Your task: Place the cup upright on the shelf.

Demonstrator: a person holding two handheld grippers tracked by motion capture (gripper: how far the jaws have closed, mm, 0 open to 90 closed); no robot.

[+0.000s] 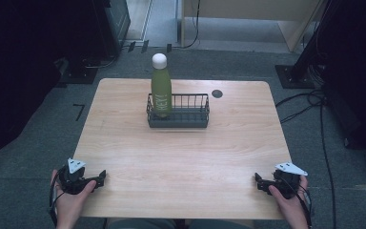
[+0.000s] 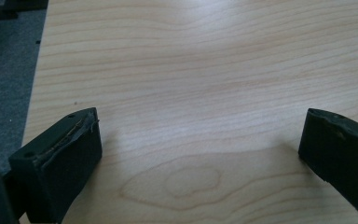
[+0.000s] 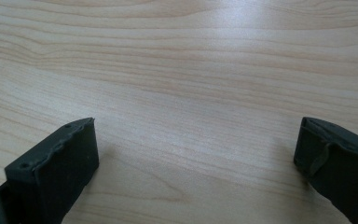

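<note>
A green bottle (image 1: 161,88) with a white round cap stands upright in the left end of a dark wire basket (image 1: 190,113) at the back middle of the wooden table (image 1: 181,157). My left gripper (image 1: 100,177) rests at the table's front left corner, held by a hand; its jaws stand wide apart over bare wood, open (image 2: 200,135). My right gripper (image 1: 259,180) sits at the front right corner, also open with nothing between its fingers (image 3: 198,135). Both are far from the basket.
A small dark round hole (image 1: 217,93) lies in the table behind the basket's right side. Cables (image 1: 310,102) run on the grey floor to the right. Dark equipment stands at the left and right of the room.
</note>
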